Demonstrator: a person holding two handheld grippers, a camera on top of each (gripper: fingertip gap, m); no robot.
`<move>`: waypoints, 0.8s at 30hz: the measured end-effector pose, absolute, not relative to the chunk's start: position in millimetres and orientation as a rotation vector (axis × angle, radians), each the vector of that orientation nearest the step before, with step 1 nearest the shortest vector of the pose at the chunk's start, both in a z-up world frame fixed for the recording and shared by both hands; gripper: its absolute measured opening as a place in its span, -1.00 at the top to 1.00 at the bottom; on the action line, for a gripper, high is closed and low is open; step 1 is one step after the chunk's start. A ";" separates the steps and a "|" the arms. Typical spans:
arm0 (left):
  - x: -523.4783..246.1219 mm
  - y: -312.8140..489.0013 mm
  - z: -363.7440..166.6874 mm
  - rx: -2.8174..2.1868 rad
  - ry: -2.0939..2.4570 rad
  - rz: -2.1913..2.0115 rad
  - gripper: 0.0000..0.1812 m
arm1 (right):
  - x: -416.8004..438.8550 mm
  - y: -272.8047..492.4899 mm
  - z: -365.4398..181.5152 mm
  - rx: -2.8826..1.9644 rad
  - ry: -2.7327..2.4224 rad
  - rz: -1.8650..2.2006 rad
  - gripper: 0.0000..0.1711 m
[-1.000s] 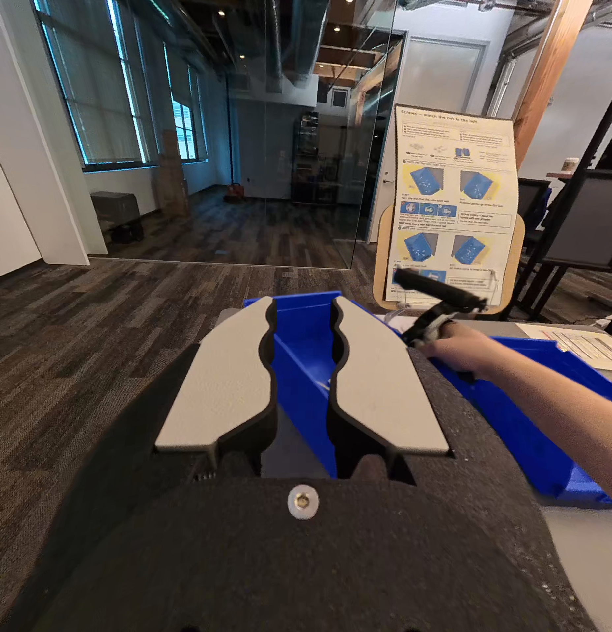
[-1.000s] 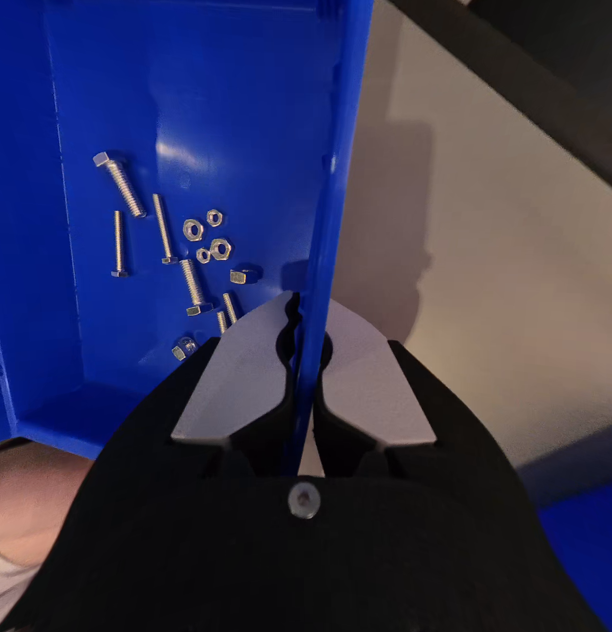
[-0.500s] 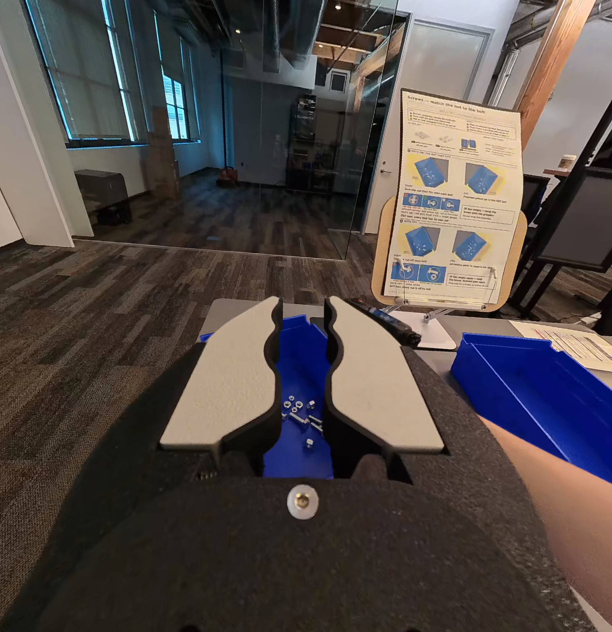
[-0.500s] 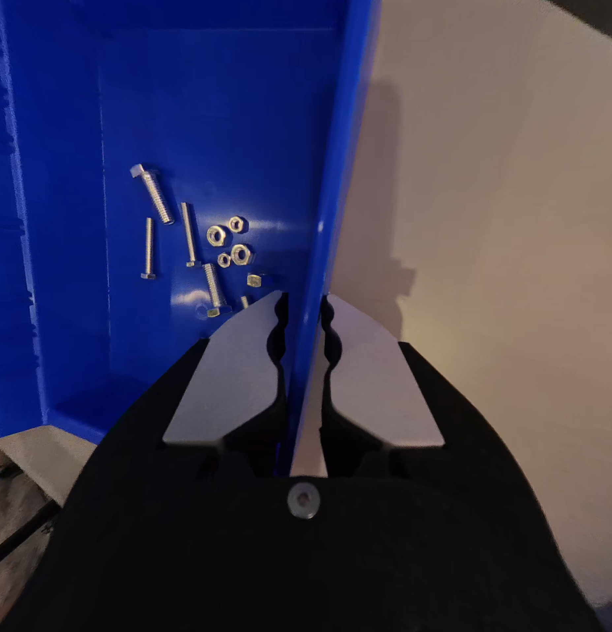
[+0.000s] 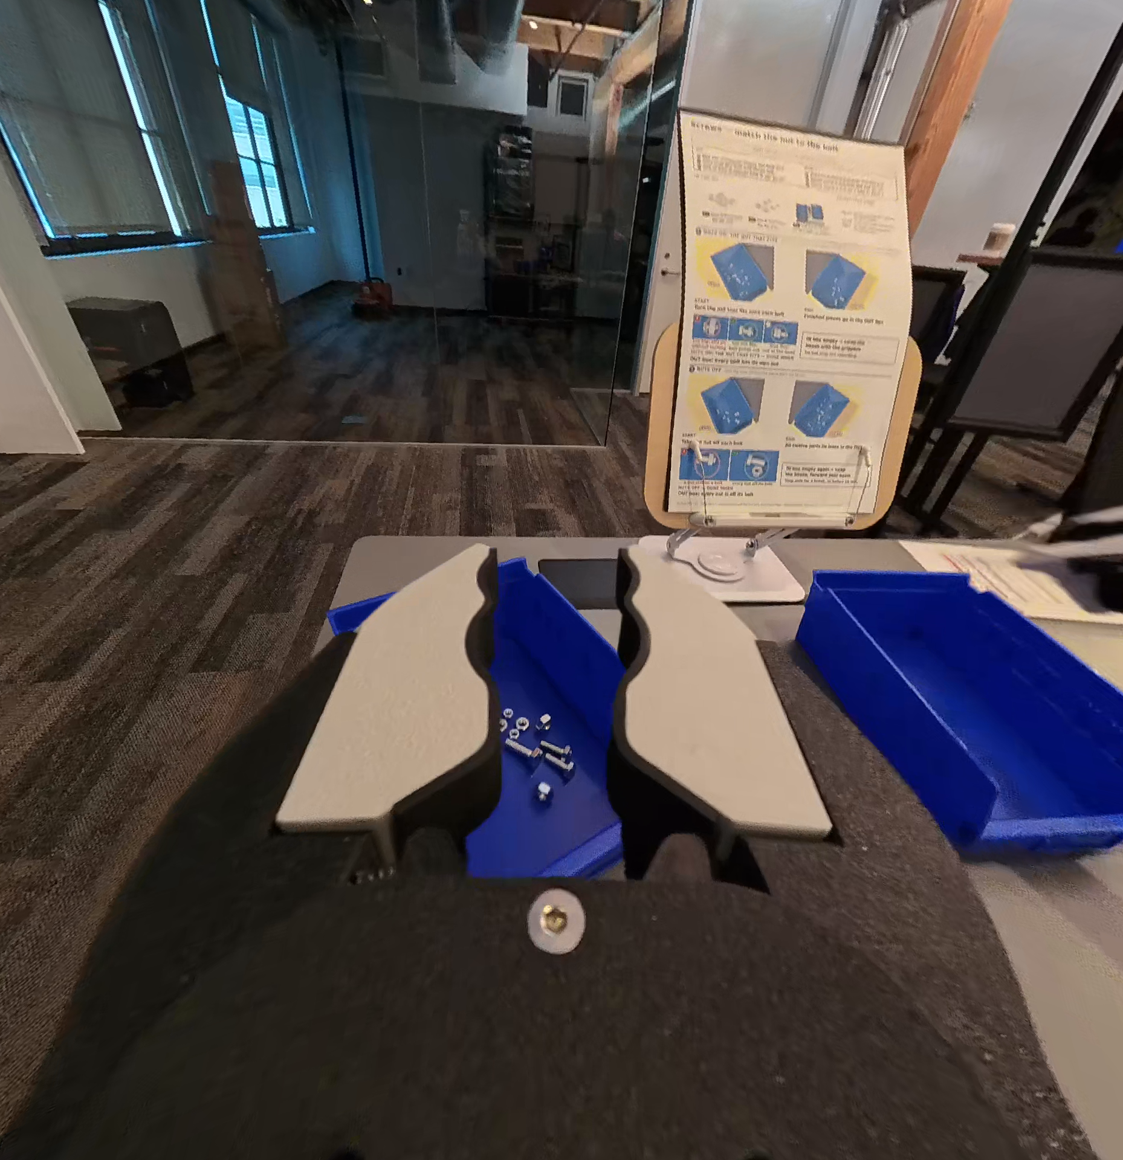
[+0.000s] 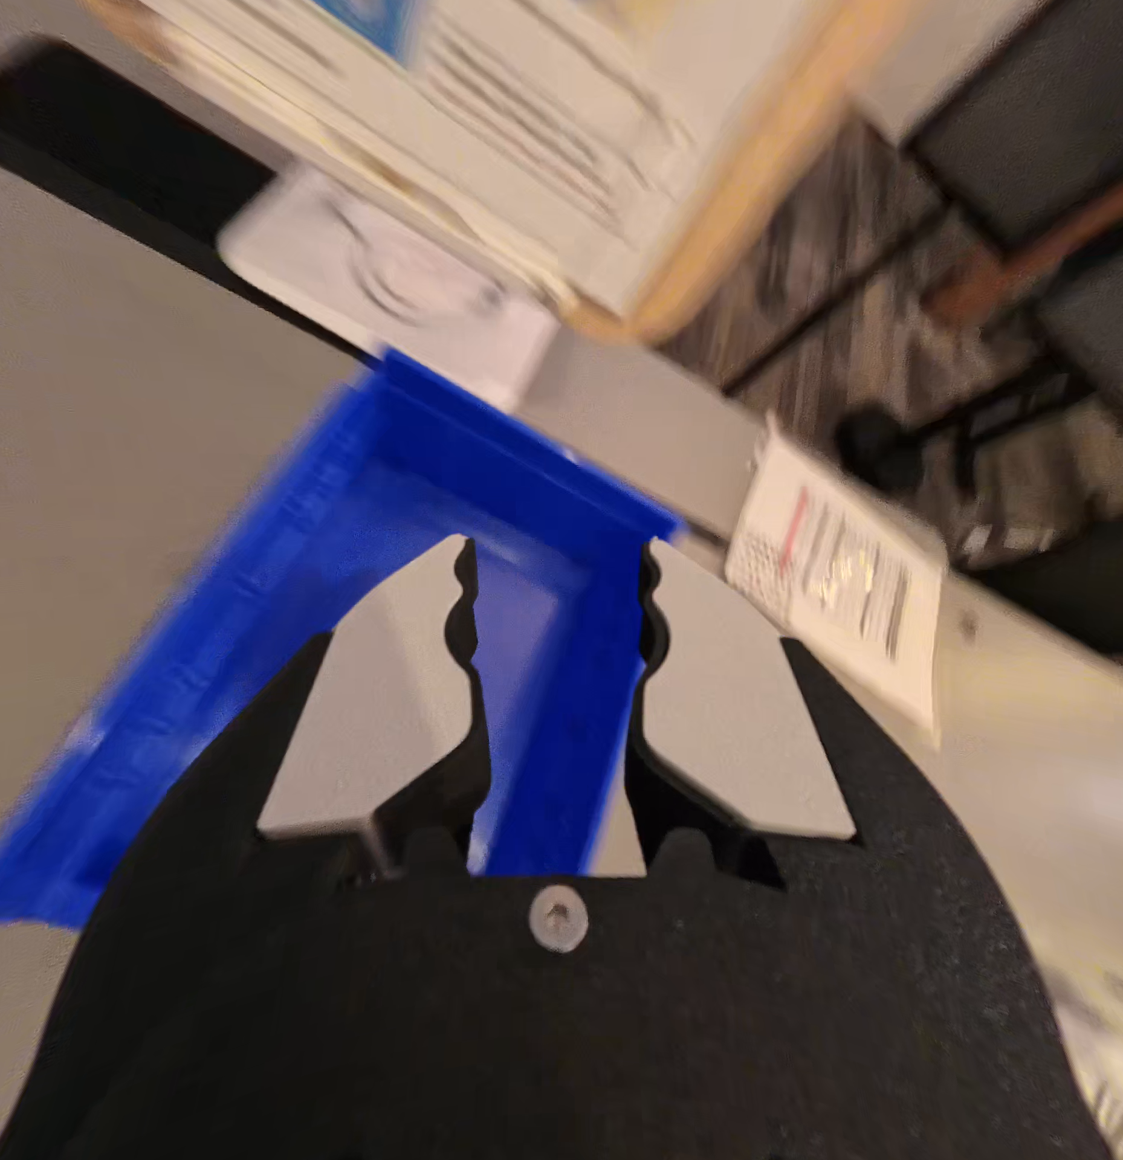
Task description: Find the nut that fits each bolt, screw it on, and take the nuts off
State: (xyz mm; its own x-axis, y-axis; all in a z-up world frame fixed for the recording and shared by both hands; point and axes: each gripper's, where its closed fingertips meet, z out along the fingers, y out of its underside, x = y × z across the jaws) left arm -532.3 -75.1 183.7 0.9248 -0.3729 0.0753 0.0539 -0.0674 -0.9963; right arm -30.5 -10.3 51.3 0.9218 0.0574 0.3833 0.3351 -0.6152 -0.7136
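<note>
Hovering with fingers apart and empty, the left gripper [image 5: 556,634] framed a blue bin [image 5: 565,628] of loose nuts and bolts [image 5: 537,747] near the table edge [image 5: 358,552], while the right gripper [image 6: 556,615], likewise parted and empty, overhung the bare second bin [image 5: 961,703].

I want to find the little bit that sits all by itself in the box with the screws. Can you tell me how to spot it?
Look at the grey table, then at the open blue plastic bin seen between the left gripper's grey fingers. Small silver bolts and nuts lie clustered on its floor. The lone small silver nut lies apart from them, nearer the camera.
</note>
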 end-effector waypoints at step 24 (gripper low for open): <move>-489.8 -36.3 162.0 -1.759 0.312 -0.178 0.57 | 193.5 -114.3 -100.3 -2.784 0.110 0.215 0.95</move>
